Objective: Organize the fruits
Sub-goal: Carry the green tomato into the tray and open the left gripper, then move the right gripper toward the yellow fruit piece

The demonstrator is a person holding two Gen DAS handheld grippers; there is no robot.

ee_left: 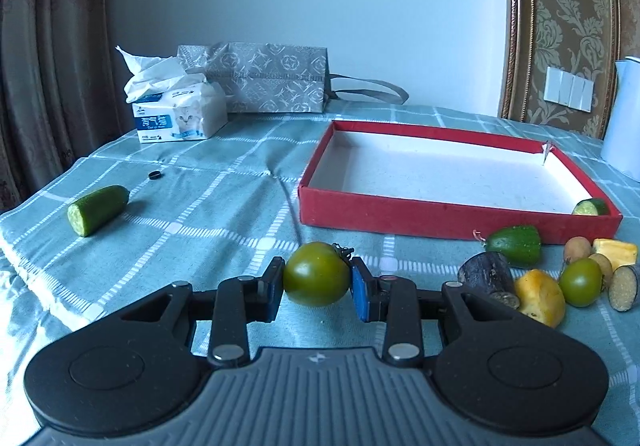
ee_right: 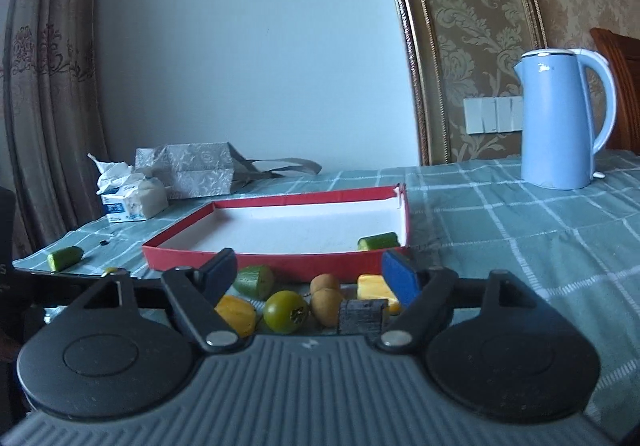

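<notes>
My left gripper [ee_left: 317, 280] is shut on a green tomato [ee_left: 316, 274] and holds it just above the checked cloth, left of the red tray [ee_left: 440, 215]. One cucumber piece [ee_left: 591, 207] lies in the tray's near right corner. A fruit pile sits in front of the tray: a second green tomato [ee_left: 581, 282], a cucumber piece [ee_left: 516, 245], yellow pieces [ee_left: 540, 298], and dark eggplant pieces [ee_left: 486, 272]. My right gripper [ee_right: 316, 278] is open above that pile, around the green tomato [ee_right: 285, 310] and longans [ee_right: 326, 300]. The red tray [ee_right: 276, 260] lies just beyond.
A cucumber half [ee_left: 98, 209] and a small black ring [ee_left: 154, 174] lie on the cloth at left. A tissue pack [ee_left: 180, 113] and a grey gift bag [ee_left: 272, 79] stand at the back. A blue kettle [ee_right: 560, 117] stands at the back right.
</notes>
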